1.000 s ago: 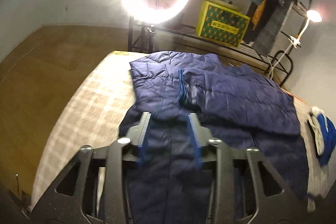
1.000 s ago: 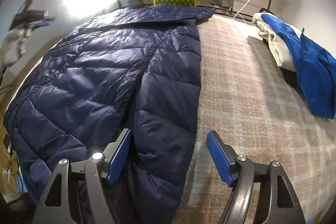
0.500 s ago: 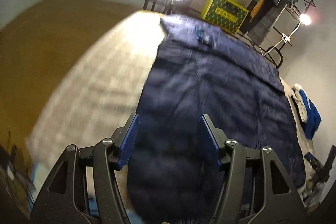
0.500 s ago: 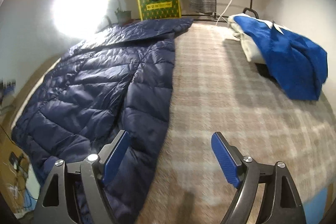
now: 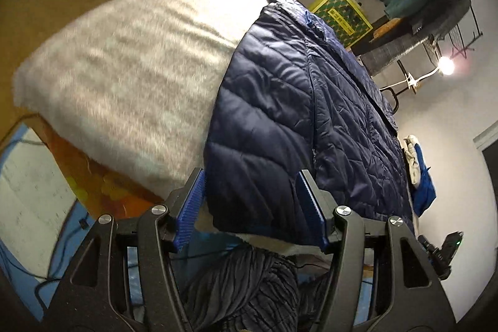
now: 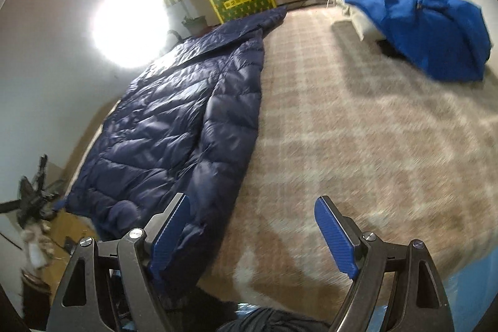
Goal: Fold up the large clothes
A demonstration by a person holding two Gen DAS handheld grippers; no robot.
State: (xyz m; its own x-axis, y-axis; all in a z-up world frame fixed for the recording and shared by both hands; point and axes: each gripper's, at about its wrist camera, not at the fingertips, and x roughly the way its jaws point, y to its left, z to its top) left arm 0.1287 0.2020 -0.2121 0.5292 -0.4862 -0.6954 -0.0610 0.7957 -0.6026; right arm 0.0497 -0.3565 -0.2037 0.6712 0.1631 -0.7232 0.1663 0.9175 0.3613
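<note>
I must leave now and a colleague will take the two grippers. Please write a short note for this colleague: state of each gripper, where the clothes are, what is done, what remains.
Left gripper: open, jaws have just been opening; the near hem of the navy puffer jacket lies between them, not pinched.
Right gripper: open, jaws have just been opening, holding nothing; its left pad is by the jacket's near corner, its right pad over the plaid blanket.
The jacket lies spread lengthwise, one long fold visible along it.
The blue garment sits bunched at the far right.
Left: grasp the near hem, finish folding the jacket; the blue one looks unfolded.
</note>
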